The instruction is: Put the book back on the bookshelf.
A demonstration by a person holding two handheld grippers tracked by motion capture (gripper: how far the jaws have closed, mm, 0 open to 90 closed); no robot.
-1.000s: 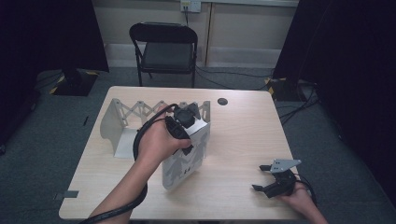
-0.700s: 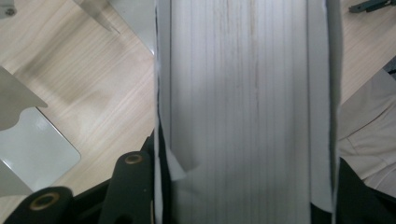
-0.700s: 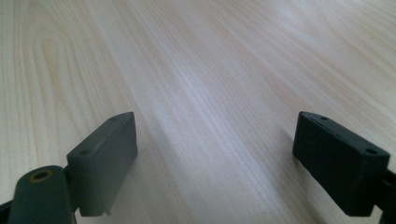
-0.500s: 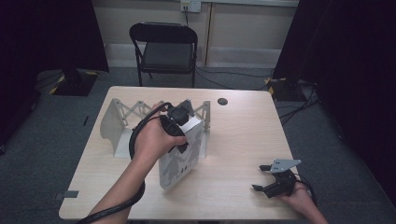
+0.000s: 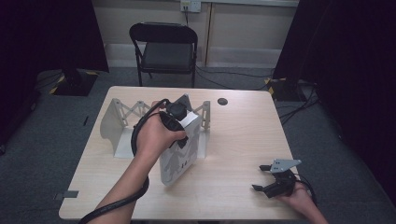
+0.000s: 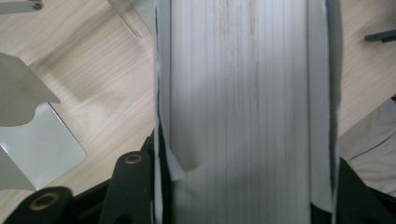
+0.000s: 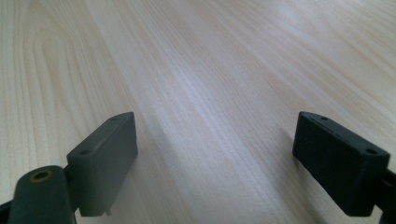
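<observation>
A thick white book (image 5: 180, 158) with grey figures on its cover stands on edge on the wooden table (image 5: 243, 135), leaning a little. My left gripper (image 5: 183, 127) comes down on its top and is shut on it. In the left gripper view the book's page edge (image 6: 247, 93) runs up between the two black jaws, which press on both covers. Just behind and left of the book stands a white accordion book rack (image 5: 126, 114). My right gripper (image 5: 260, 178) rests near the table's front right corner, open, with bare wood between its pads (image 7: 215, 163).
A small dark round disc (image 5: 222, 101) lies near the table's far edge. A black folding chair (image 5: 166, 51) stands behind the table. The rack's flat white base plate (image 6: 37, 149) lies to the left of the book. Cables run over the grey floor at the right.
My left hand has shifted the book slightly left and toward the rack, and it stands a little more upright. The right gripper has kept still.
</observation>
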